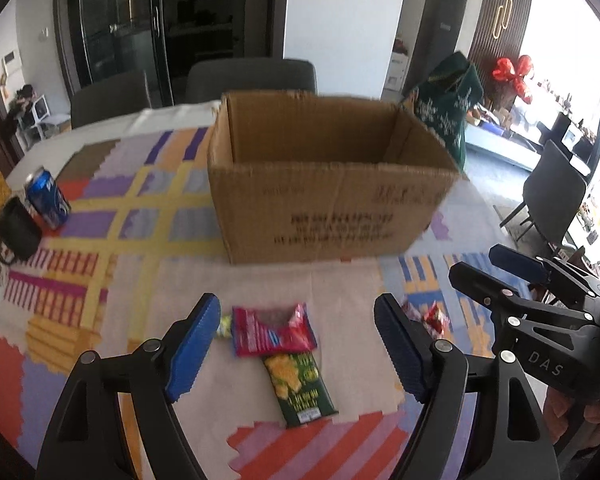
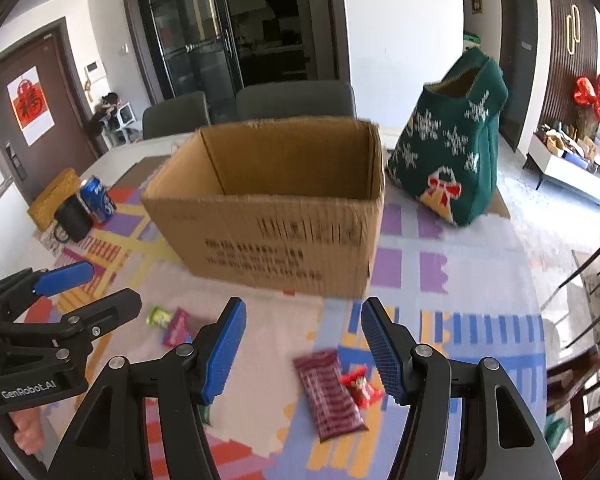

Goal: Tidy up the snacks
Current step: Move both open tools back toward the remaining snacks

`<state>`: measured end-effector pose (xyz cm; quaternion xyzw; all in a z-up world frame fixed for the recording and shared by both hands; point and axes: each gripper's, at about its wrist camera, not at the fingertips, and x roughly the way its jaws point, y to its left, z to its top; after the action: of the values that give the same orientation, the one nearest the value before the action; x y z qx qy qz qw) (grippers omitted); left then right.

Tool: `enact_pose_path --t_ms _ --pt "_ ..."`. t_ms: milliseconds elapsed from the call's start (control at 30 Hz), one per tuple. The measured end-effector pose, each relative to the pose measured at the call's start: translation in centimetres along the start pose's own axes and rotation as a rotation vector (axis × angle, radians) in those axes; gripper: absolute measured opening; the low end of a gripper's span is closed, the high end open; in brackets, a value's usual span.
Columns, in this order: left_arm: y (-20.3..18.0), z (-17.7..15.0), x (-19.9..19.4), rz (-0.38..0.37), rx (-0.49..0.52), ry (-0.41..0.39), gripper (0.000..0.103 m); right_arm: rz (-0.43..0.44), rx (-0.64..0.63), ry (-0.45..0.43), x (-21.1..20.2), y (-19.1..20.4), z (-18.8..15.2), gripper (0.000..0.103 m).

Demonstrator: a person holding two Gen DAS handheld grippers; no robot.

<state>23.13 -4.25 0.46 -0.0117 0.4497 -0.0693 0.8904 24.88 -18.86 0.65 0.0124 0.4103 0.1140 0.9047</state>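
Observation:
An open, empty cardboard box (image 1: 332, 200) (image 2: 276, 232) stands mid-table on a patterned cloth. In front of it lie a pink snack packet (image 1: 274, 334), a green packet (image 1: 300, 388) with yellow chips printed on it, and a small yellow-green candy (image 1: 223, 326). My left gripper (image 1: 296, 308) hovers open above these with nothing between its fingers. Further right lie a dark red striped packet (image 2: 330, 390) and a small red packet (image 2: 360, 386). My right gripper (image 2: 304, 306) hangs open over them, holding nothing. Each gripper also shows at the edge of the other's view.
A blue can (image 1: 46, 198) and a black mug (image 1: 16, 230) stand at the table's left, beside a yellow woven box (image 2: 54, 196). A green knitted bag (image 2: 452, 152) stands right of the cardboard box. Grey chairs (image 2: 296, 100) line the far side.

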Motion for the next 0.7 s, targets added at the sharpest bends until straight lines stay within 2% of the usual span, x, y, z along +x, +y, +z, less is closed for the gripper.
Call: enact_pose_path --t_ms 400,700 --pt "-0.6 -4.7 4.3 0.003 -0.028 0.155 0.079 -0.001 0.058 0.133 2.6 -1.9 -5.1 0.061" --pt "-0.6 -6.9 7.3 0.025 -0.036 0.247 0.079 -0.008 0.089 0.233 5.2 -3.2 -7.7 0.061"
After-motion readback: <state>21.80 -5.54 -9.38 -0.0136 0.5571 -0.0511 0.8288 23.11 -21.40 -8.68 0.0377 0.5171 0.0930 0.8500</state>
